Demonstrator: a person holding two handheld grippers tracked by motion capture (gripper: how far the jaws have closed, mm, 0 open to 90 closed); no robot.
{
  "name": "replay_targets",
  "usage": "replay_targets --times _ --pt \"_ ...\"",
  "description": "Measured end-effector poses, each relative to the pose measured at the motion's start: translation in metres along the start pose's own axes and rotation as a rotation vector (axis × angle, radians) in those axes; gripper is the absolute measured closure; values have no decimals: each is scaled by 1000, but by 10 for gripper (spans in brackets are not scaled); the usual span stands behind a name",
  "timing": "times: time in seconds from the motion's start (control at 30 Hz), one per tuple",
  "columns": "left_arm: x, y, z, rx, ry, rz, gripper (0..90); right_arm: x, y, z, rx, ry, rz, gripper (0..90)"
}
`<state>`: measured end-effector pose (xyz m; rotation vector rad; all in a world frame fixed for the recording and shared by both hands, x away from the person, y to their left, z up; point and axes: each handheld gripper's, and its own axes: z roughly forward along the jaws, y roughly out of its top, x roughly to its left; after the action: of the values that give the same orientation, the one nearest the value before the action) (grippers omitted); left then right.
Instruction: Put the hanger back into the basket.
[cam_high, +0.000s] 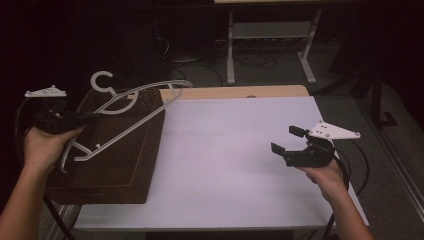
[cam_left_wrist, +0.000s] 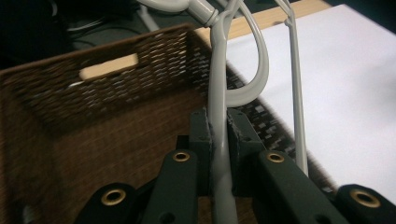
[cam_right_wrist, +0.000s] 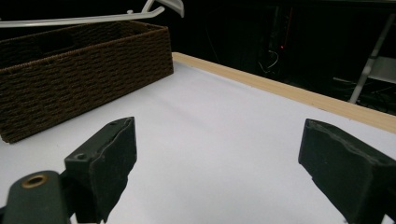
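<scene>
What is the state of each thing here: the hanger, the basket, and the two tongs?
Hanger: gripped, held tilted over the basket.
Basket: upright on the table's left end; the part of its inside that shows holds nothing.
Left tongs: shut on the hanger's bar.
Right tongs: open, holding nothing, above the table.

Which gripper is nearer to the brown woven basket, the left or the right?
Left. The left gripper hangs directly over the basket, shut on a white hanger. The right gripper is open above the white table, well off to the basket's side.
</scene>
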<state>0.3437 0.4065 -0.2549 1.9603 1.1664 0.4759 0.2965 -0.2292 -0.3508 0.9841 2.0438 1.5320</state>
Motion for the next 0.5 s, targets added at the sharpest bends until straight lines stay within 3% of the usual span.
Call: replay_targets --times 0.3,0.5 --pt "38 -21 -9 22 72 -26 827 -1 -1 1 9 -4 7 107" --pt "58 -33 -12 21 105 -68 826 -1 -1 1 10 -7 4 107"
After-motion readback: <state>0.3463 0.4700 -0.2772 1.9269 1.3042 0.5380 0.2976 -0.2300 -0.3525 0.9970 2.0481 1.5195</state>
